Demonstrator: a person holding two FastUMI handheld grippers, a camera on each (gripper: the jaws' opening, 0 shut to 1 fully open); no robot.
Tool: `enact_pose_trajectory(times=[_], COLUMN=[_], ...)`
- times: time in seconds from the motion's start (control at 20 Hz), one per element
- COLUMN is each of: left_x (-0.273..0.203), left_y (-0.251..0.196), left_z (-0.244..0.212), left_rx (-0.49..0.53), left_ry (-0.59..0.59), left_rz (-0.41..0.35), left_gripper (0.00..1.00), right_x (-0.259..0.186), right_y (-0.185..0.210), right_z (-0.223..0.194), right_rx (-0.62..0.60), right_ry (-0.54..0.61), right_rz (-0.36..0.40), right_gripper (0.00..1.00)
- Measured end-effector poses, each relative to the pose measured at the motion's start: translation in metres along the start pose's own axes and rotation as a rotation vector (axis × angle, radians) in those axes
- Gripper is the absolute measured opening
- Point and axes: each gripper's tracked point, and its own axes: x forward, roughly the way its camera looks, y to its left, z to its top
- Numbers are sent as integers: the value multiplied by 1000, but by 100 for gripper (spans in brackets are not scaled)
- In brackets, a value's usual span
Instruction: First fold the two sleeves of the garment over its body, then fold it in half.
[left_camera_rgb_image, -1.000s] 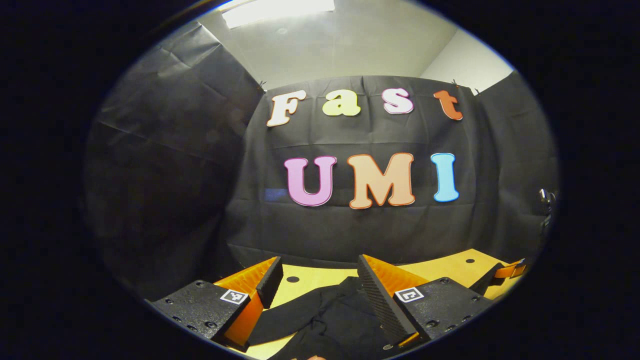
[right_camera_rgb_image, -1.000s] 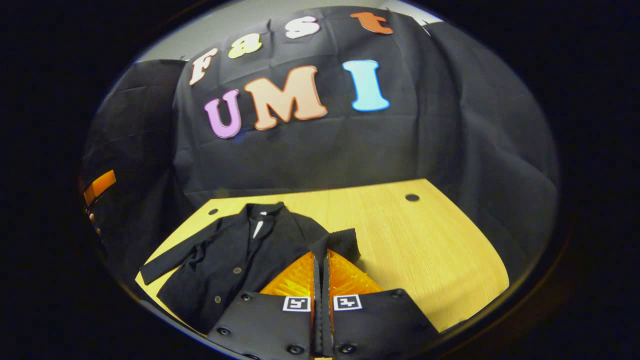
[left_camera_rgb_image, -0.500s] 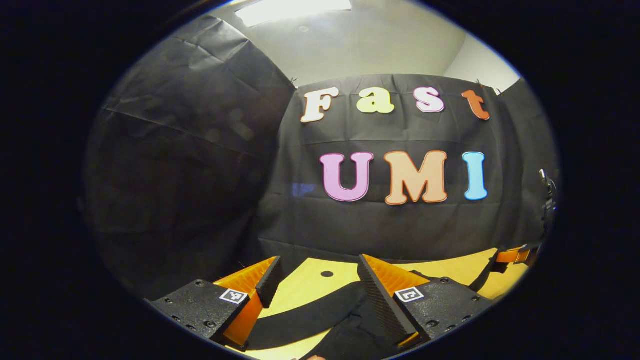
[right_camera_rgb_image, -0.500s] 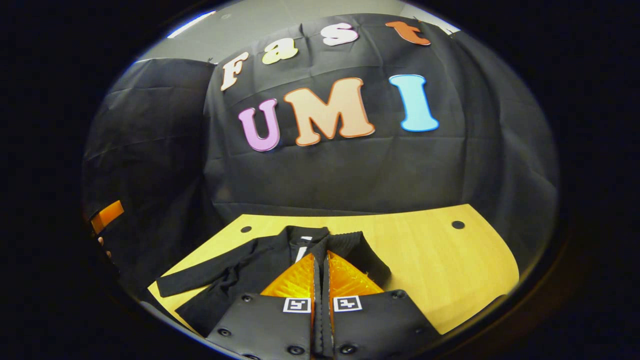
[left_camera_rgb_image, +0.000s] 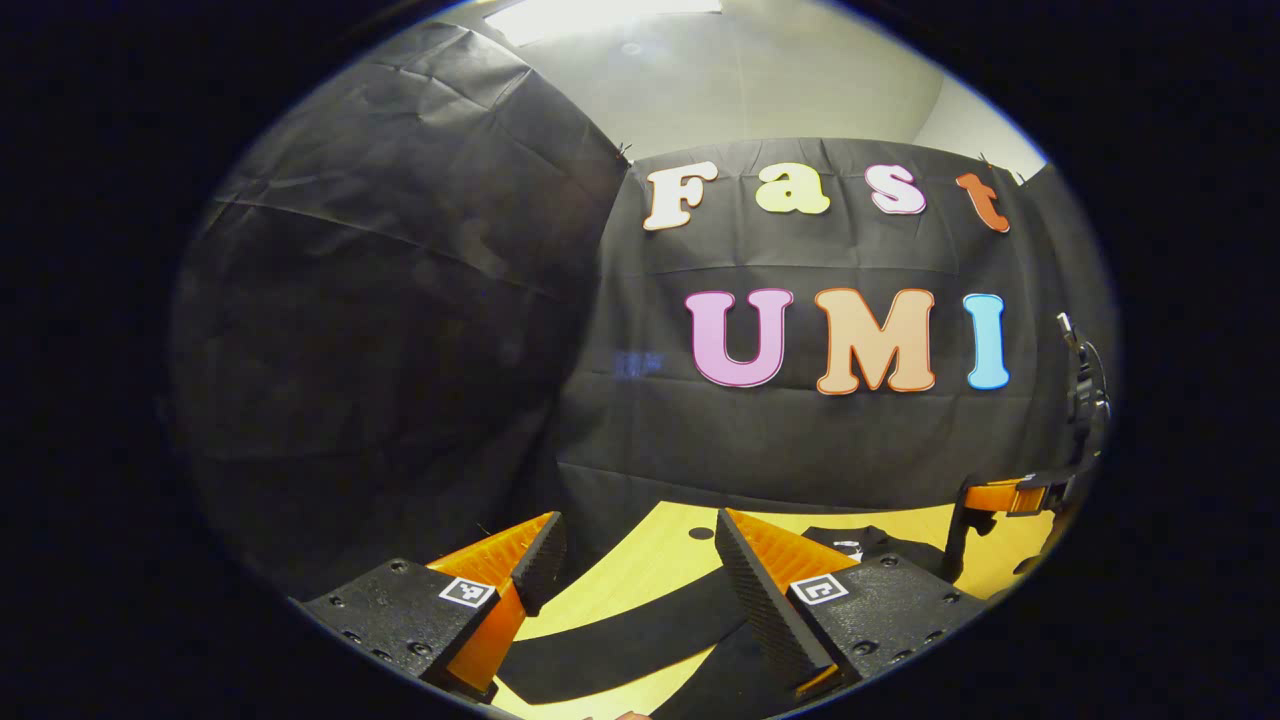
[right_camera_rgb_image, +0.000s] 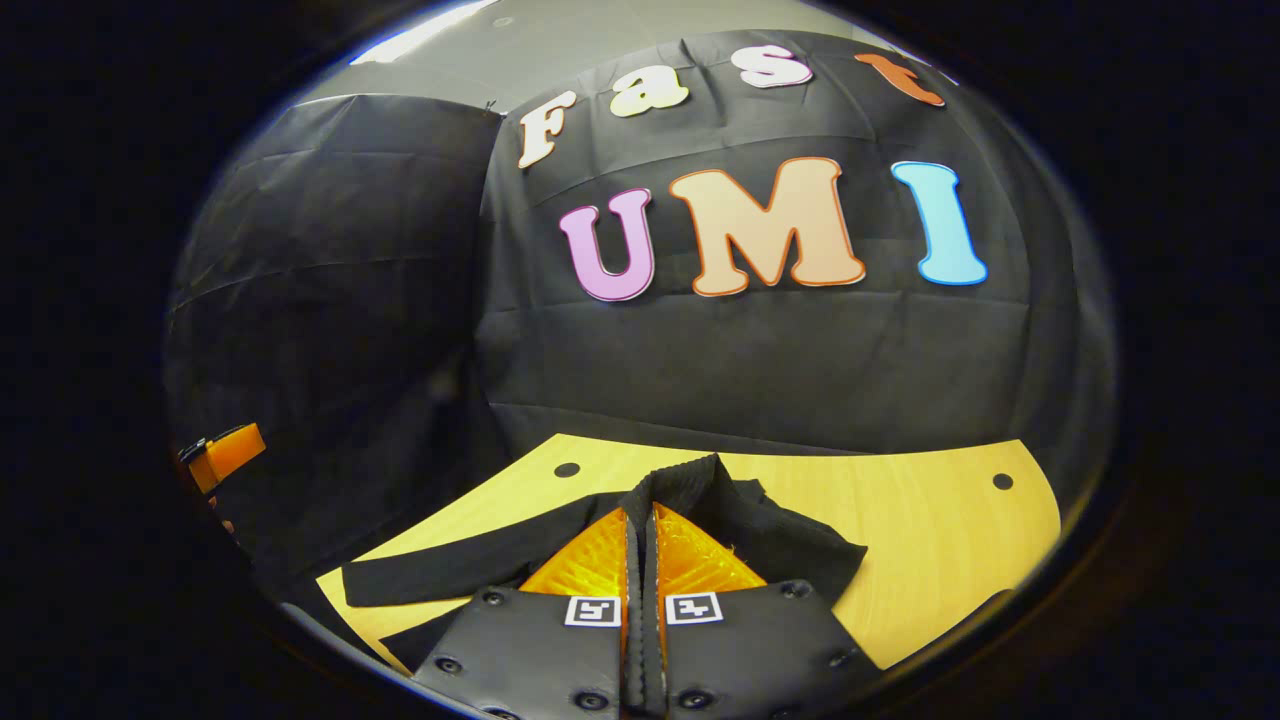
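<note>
We are holding the right gripper (right_camera_rgb_image: 641, 520) closed on one sleeve (right_camera_rgb_image: 700, 500) of the black garment (right_camera_rgb_image: 470, 565), which is lying near the table's (right_camera_rgb_image: 930, 540) left edge. Our left gripper (left_camera_rgb_image: 635, 560) is hanging wide open above the other sleeve (left_camera_rgb_image: 620, 635). The table's right part is giving free room.

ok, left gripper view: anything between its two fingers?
Nothing gripped. The left gripper is open; through the gap show bare table and the garment's sleeve lying below.

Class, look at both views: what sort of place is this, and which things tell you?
Probably a recording booth: black cloth walls enclose a bare wooden table, and a dark jacket lies on it for folding.
</note>
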Motion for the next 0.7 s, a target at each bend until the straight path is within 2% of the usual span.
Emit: enact_pose_trajectory(times=[0.25,0.35,0.7], left_x=[5,7,14], left_y=[28,39,69], left_z=[-11,-14,-32], left_rx=[11,19,52], left_ry=[25,35,73], left_rz=[24,29,21], left_gripper=[93,93,93], right_x=[38,41,97], right_y=[35,48,68], right_z=[-9,-16,-51], right_rx=[-15,-26,-38], right_ry=[41,60,154], right_rz=[34,39,-1], right_gripper=[2,2,2])
